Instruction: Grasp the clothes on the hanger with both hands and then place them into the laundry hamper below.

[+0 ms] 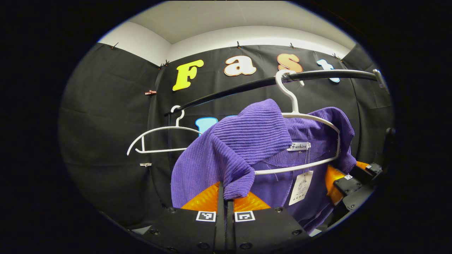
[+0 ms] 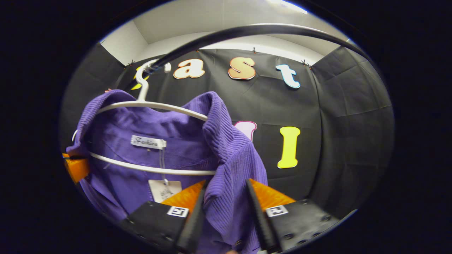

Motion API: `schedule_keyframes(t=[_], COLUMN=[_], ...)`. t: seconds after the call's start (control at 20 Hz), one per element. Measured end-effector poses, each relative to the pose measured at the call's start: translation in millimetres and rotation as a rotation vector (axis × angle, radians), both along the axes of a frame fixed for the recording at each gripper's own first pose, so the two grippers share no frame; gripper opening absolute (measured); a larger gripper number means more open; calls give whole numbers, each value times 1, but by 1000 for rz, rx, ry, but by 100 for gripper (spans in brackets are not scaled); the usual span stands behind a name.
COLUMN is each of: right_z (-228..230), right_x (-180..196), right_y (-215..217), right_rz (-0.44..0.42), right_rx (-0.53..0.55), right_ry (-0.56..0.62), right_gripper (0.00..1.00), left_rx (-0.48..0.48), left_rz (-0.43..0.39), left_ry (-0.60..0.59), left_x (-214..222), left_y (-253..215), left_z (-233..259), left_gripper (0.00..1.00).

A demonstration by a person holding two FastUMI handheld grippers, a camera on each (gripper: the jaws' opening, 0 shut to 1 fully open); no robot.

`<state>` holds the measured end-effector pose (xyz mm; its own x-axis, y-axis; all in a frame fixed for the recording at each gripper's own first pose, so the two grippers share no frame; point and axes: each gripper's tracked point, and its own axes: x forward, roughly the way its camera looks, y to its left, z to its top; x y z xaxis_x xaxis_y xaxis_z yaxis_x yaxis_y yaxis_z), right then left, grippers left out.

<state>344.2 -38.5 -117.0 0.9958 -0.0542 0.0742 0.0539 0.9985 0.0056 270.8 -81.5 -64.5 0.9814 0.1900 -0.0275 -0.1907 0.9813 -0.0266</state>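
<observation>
Fingers of my left gripper (image 1: 226, 203) pressed together, pinching fold of purple shirt (image 1: 247, 148) at one shoulder. Fingers of my right gripper (image 2: 226, 208) apart, straddling other shoulder's cloth, whether pressing it, cannot tell. Shirt hangs on white hanger (image 1: 300, 116), hook over black rail (image 1: 317, 76); spare hanger (image 1: 159, 141) farther along rail. Step in hand, by my judgement: two-handed grasp, half done. Next move calls for closing right fingers, then lifting both shoulders off hanger, lowering to hamper below.

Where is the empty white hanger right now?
In the left gripper view, the empty hanger hangs on the black rail, left of the purple shirt on its own hanger.
</observation>
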Motion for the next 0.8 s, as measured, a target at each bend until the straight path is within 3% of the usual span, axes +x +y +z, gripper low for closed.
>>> schedule_keyframes(t=[0.05, 0.15, 0.2, 0.5, 0.8], right_z=[-5, 5, 6, 61, 82], right_x=[1, -6, 2, 0, 24], right_y=[-10, -13, -22, -69, -70], right_rz=[-27, -2, -11, -121, -133], right_rx=[-13, 15, 11, -56, -92], right_ry=[12, -10, -25, -165, -184], right_gripper=[45, 12, 7, 7, 6], left_rx=[-1, 12, 28, 69, 60], left_rz=[1, 14, 26, 53, 70], left_ry=[0, 3, 3, -12, -31], left_x=[0, -3, -4, -2, 14], left_y=[2, 10, 16, 42, 71], left_z=[0, 0, 2, 32, 59], left_gripper=[3, 5, 3, 3, 5])
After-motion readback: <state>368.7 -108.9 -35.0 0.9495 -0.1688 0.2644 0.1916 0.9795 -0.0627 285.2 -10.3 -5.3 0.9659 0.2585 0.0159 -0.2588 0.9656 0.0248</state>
